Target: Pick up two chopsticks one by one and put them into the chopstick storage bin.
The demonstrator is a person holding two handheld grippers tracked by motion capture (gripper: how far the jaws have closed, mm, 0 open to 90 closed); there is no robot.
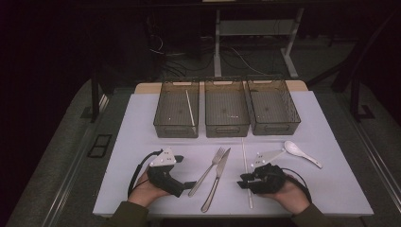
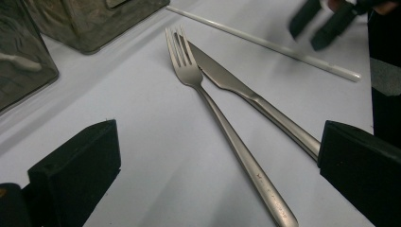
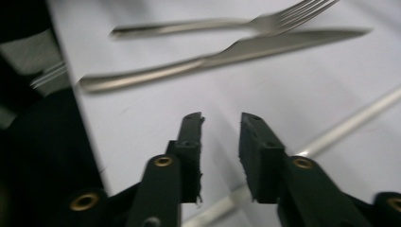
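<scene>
White thin plastic chopstick lies on the tabletop near its front edge, under my right gripper, jaws parted, gripping nothing. Left gripper spread wide beside the silver steel fork and silver steel knife.

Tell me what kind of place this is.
Probably a lab or workshop set up for recording tabletop tasks, not a dining room: a white-covered table holds three grey sorting bins, and cables trail across the dark floor around desk legs behind.
</scene>
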